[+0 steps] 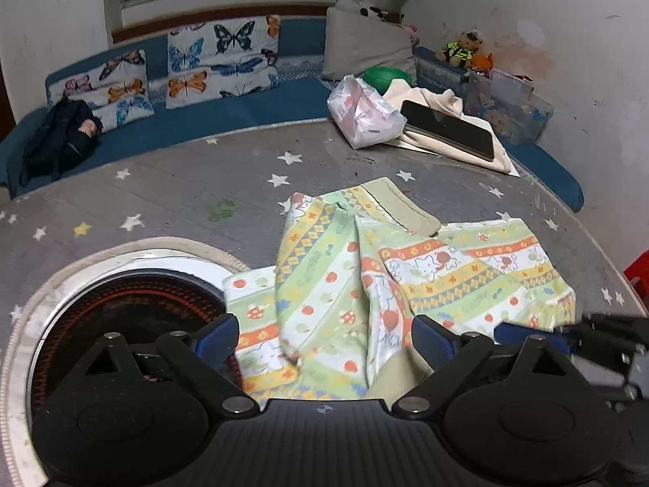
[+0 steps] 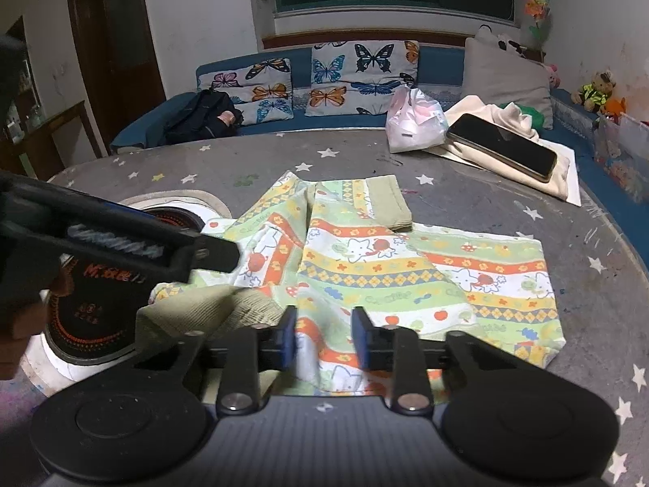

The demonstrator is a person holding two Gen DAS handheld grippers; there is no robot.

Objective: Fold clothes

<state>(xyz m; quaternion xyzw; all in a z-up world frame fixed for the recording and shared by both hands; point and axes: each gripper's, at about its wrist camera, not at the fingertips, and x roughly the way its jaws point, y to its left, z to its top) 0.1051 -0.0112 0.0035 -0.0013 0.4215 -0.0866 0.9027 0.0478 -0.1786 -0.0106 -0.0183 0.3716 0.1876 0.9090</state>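
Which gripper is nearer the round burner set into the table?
Left. The left gripper hovers at the burner's edge, over the patterned garment; the right gripper sits farther along the garment, away from it.

Garment [image 2: 365,268] spread on the table [image 2: 507,195], its left edge over the inset cooktop [image 1: 121,304]; behind it, right, a bag [image 2: 413,126] beside a phone [image 2: 503,146] lying on folded cloth [image 2: 482,109]; sofa [image 1: 243,109] apparently behind the table

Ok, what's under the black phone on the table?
The black phone lies on folded cream cloth, itself on a white sheet. Anything beneath is covered.
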